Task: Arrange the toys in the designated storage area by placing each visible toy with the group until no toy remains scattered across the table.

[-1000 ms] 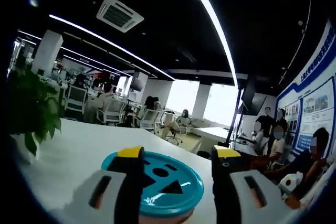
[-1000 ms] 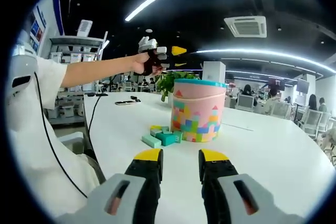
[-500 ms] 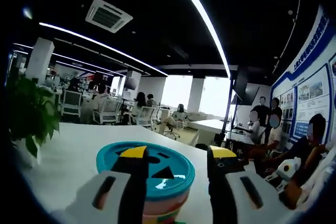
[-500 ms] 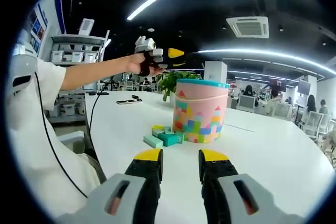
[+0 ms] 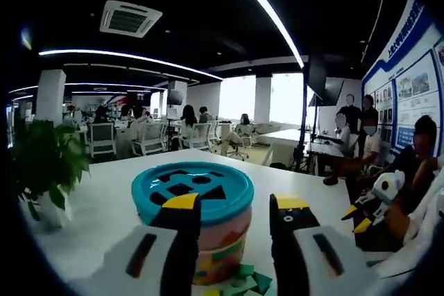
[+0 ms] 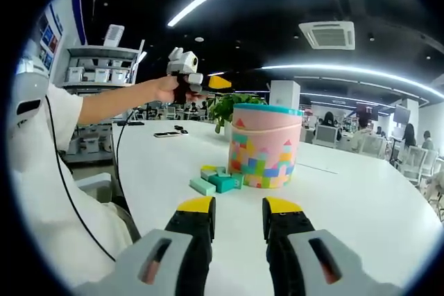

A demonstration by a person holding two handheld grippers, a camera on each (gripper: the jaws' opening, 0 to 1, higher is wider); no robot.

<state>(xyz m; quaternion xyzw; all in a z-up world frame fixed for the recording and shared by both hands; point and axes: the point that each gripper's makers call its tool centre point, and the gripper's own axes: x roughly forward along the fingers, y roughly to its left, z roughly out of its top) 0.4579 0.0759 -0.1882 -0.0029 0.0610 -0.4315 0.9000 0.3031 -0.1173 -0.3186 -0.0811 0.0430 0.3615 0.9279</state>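
This is a big office with long lights on the dark ceiling, lots of chairs, and people sitting far back. A wide white table (image 6: 361, 199) fills the front. A green plant (image 5: 43, 164) in a white pot stands on it.

In the middle of the table stands a pink toy bucket (image 6: 264, 146) with coloured block pictures on its side. It has a blue lid (image 5: 192, 190) with shape holes cut in it. The lid is on. Right beside the bucket, at its foot, lie a few green blocks (image 6: 216, 180). They are touching or almost touching each other.

The left hand-held gripper (image 5: 236, 207) is held up above the bucket and looks down at the lid. Its two jaws stand apart and nothing is between them. In the right gripper view you can see it up in the air, with a person's hand around it.

The right hand-held gripper (image 6: 238, 205) is low over the table, well apart from the blocks. Its jaws are apart too, with nothing in them.

I think the job is still near its start. The blocks are out on the table, not inside the bucket. No block is picked up yet. They would need to go in through the holes, or the lid would have to come off.
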